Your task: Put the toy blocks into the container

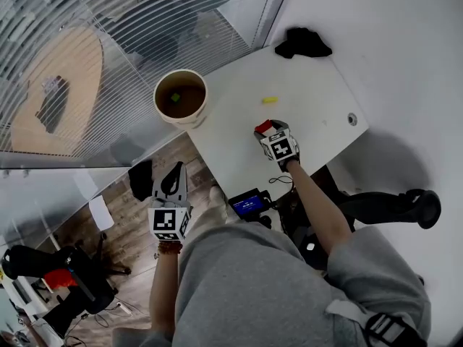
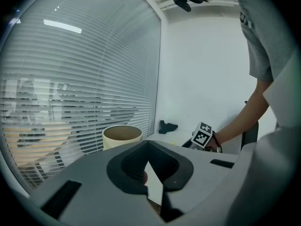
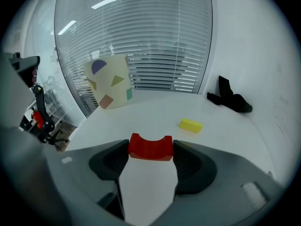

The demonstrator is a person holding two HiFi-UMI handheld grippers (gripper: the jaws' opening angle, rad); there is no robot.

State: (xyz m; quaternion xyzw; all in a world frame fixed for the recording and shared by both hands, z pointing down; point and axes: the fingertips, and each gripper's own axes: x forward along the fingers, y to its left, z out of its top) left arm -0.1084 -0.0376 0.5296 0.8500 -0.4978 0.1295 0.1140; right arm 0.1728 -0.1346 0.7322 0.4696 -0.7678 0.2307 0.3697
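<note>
Red block point(image 1: 263, 126) is between the jaws of the right gripper point(image 3: 150, 150), which are clamped on its two short ends. It is an arch piece. Its long axis runs across, from one jaw to the other, and is about level. The curved cut-out points forward, away from the gripper and towards the far side of the table point(image 1: 318, 100). The block is low over the near part of the table; I cannot tell if it touches the surface.

Farther on lies a yellow block point(image 3: 191, 125), alone on the table, with its long axis a little slanted. The container point(image 3: 110, 86) stands at the far left corner, well apart from the held block, and a green block point(image 1: 175, 97) is already inside it. A black cloth point(image 1: 302, 43) lies at the other far corner.

The left gripper point(image 2: 148, 145) hangs beside the table, over the floor, with its jaws together and nothing between them.

The risks, as I judge them: only the tips of the jaws hold the red block, so it may slip or turn on the way. The container is tall and close to the table's edge, so a knock against its rim could tip it or push it off. If the block is let go too early, it may strike the rim and fall outside.
</note>
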